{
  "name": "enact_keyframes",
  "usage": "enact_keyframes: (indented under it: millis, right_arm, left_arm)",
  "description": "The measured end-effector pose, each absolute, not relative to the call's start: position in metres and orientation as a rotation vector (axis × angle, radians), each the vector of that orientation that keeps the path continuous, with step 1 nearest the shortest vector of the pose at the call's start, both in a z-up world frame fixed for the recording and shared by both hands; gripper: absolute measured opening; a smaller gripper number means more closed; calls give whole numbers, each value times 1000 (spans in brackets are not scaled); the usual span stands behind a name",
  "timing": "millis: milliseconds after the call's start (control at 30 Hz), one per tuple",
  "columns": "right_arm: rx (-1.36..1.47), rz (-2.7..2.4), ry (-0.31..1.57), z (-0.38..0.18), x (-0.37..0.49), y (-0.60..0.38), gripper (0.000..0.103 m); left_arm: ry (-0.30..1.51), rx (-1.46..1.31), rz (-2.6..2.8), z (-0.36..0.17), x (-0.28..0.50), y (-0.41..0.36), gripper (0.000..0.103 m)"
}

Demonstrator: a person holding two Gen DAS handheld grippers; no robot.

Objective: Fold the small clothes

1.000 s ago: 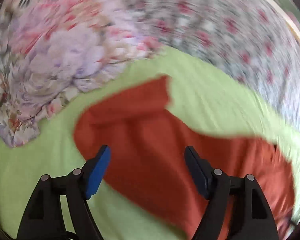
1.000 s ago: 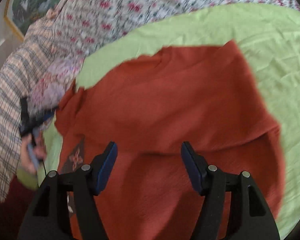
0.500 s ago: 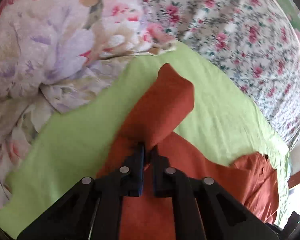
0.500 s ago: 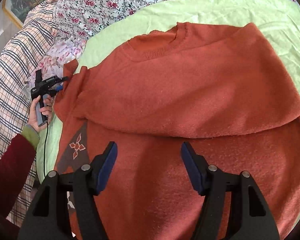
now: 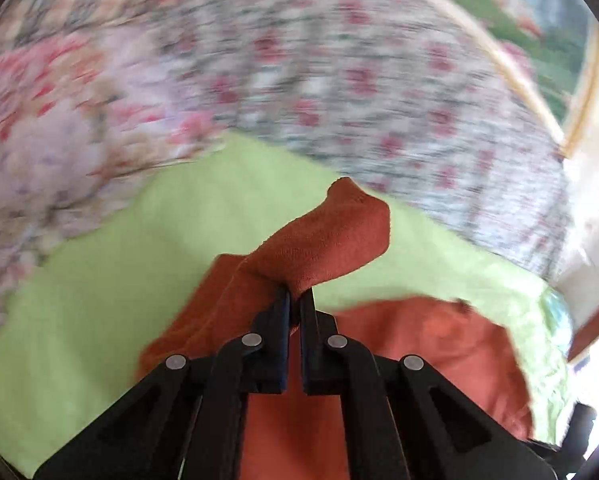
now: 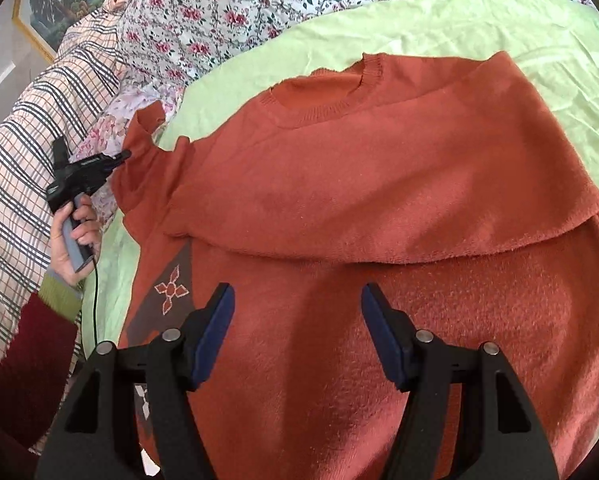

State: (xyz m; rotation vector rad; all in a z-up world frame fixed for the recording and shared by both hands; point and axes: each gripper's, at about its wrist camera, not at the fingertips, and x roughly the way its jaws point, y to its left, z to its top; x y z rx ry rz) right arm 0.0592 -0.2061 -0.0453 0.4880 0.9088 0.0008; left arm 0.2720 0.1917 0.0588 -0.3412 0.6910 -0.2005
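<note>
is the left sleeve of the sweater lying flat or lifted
Lifted. The left gripper is shut on the sleeve, whose cuff stands above the green sheet; the right wrist view shows it raised too.

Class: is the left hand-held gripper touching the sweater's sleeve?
Touching. The left wrist view shows the left hand-held gripper shut on the orange sleeve, fabric pinched between its fingers.

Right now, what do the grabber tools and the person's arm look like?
Each gripper has black plastic arms with round silver rivets and dark blue pads lining its jaws: the right gripper and the left gripper match. The left hand grips a grey handle with a thin black cable trailing down, and wears a dark red sleeve with a green cuff.
</note>
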Motion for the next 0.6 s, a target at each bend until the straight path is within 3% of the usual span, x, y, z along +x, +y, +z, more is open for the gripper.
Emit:
enact_keyframes:
  millis: [167, 367, 600]
  right_arm:
    - [511, -34, 862, -35, 48, -217, 67]
    - [543, -89, 843, -29, 31, -238, 67]
    - [549, -94, 819, -19, 36, -243, 67]
  left_arm:
    - [693, -310, -366, 56, 244, 83, 2]
    - [853, -192, -498, -4, 228, -18, 4]
    - [940, -158, -542, -32, 195, -31, 49]
